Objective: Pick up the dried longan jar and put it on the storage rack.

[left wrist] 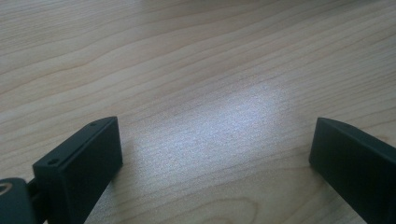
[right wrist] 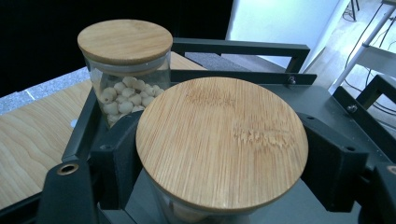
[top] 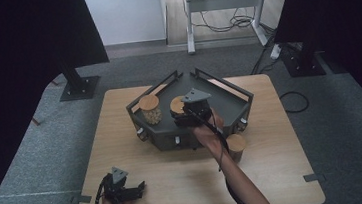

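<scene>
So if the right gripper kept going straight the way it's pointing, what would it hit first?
The right gripper is shut on a bamboo-lidded jar. Straight ahead looks like the tray's black rail; the bead-filled jar stands left of that line, though depth is unclear.

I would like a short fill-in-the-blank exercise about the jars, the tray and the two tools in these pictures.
1. The right tool is shut on a jar with a ____ lid.
2. That held jar is above the dark ____, not above the bare table.
3. The other jar in the tray holds small pale ____.
4. The left tool has its jaws ____ over the table.

Missing words: wooden; tray; balls; open
</scene>
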Demonstrator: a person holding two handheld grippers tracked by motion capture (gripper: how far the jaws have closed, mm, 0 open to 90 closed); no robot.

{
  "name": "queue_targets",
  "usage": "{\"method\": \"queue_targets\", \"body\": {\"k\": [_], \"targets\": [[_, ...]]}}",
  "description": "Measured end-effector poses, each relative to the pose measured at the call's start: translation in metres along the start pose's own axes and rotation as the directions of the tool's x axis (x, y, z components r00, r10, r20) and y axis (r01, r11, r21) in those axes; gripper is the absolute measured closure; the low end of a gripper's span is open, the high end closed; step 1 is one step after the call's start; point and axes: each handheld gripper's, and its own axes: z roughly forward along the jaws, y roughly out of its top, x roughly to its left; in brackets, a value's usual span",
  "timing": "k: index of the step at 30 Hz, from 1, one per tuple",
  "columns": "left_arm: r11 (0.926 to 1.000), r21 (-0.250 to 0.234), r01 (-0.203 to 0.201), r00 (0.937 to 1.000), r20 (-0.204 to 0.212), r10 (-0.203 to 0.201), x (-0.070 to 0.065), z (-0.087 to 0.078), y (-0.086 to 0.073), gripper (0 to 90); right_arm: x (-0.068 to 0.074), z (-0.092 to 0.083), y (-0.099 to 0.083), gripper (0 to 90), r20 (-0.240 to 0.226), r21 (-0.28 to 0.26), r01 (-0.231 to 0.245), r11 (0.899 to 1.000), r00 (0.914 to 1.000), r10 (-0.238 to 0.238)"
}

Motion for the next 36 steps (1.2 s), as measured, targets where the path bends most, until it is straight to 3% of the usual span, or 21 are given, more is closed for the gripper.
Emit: {"method": "queue_targets", "body": {"k": [17,21,27,36], "targets": [[1.0000,0.000,-0.001,1.0000,0.001,0.001,0.000,0.000,0.000,2.3,-0.002,0.007,-0.003,22.0,-0.003,0.019,-0.029,0.999,0.9996,0.029],[1.0000,0.001,-0.002,1.0000,0.002,0.002,0.000,0.000,0.000,2.3,-0.007,0.008,-0.003,14.6,-0.016,0.024,-0.066,0.998,0.9976,0.067],[1.0000,0.001,-0.004,1.0000,0.004,0.004,0.000,0.000,0.000,2.3,-0.004,0.011,-0.002,3.3,-0.012,0.035,-0.053,0.998,0.9985,0.053],[1.0000,0.001,-0.005,1.0000,0.005,0.005,0.001,0.000,0.000,2.3,-0.004,0.013,-0.003,2.2,-0.009,0.044,-0.052,0.998,0.9986,0.052]]}}
